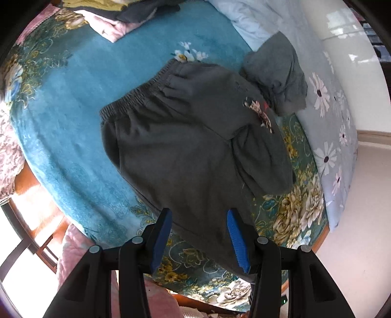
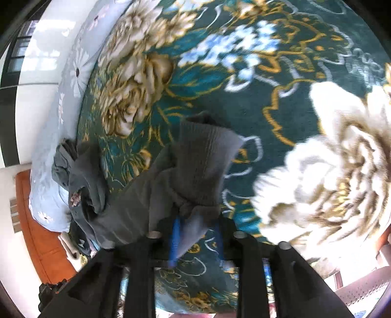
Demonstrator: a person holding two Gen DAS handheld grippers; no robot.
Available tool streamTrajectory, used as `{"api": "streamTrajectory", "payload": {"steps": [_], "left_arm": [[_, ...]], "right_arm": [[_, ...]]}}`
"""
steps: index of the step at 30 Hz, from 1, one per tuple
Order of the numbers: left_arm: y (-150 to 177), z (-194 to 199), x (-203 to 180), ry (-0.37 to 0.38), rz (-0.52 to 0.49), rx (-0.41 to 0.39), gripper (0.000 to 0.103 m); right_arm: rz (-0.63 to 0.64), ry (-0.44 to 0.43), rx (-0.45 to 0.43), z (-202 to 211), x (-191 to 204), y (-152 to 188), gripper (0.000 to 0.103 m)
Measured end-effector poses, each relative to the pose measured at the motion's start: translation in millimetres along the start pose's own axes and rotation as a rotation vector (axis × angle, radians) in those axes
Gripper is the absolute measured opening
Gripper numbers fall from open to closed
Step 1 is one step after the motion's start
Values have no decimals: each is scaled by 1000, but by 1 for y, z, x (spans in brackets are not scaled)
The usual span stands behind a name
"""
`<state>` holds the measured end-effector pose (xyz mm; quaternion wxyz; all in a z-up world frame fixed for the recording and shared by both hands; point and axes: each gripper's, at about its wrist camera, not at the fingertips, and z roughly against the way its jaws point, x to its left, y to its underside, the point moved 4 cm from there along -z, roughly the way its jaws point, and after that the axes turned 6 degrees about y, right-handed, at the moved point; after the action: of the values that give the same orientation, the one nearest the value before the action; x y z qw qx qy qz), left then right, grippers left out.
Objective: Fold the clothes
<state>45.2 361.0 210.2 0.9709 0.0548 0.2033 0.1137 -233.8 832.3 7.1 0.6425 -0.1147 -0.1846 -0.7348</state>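
Dark grey sweatpants [image 1: 185, 137] lie on the teal floral blanket [image 1: 73, 97], waistband at the upper left, one leg running toward my left gripper [image 1: 199, 215]. That gripper is open and hovers over the leg with nothing between its blue pads [image 1: 235, 234]. In the right wrist view my right gripper [image 2: 198, 220] is shut on the ribbed cuff [image 2: 205, 161] of a pant leg, lifted off the blanket. The rest of the pants [image 2: 114, 200] trail to the left. The cloth hides its fingertips.
A second grey garment [image 1: 276, 73] lies bunched at the pants' far side by a pale blue flowered quilt [image 1: 330, 122]. A pile of clothes [image 1: 117, 14] sits at the far end of the bed. The wooden bed edge [image 1: 31, 186] and floor are at the left.
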Motion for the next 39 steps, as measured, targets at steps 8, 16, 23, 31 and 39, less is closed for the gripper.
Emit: {"api": "streamTrajectory", "payload": {"steps": [8,16,23,31,39], "left_arm": [[0,18,7,31,22,-31,51],[-20,24,26,5,68,-30,51],[-46,22,41,-21,87,-12,54],[-75,11,66,-42,149,10,55],[-92,-30,67,6,190,78,55]], "right_arm": [[22,29,-146,63,7,-58,45],[225,-92,65,-38,170,-42,75],[417,-24,166,-121,269,-30,75],[362,25,198,-175,304,-45,63],[346,-84,150,-132,339,-53,16]]}}
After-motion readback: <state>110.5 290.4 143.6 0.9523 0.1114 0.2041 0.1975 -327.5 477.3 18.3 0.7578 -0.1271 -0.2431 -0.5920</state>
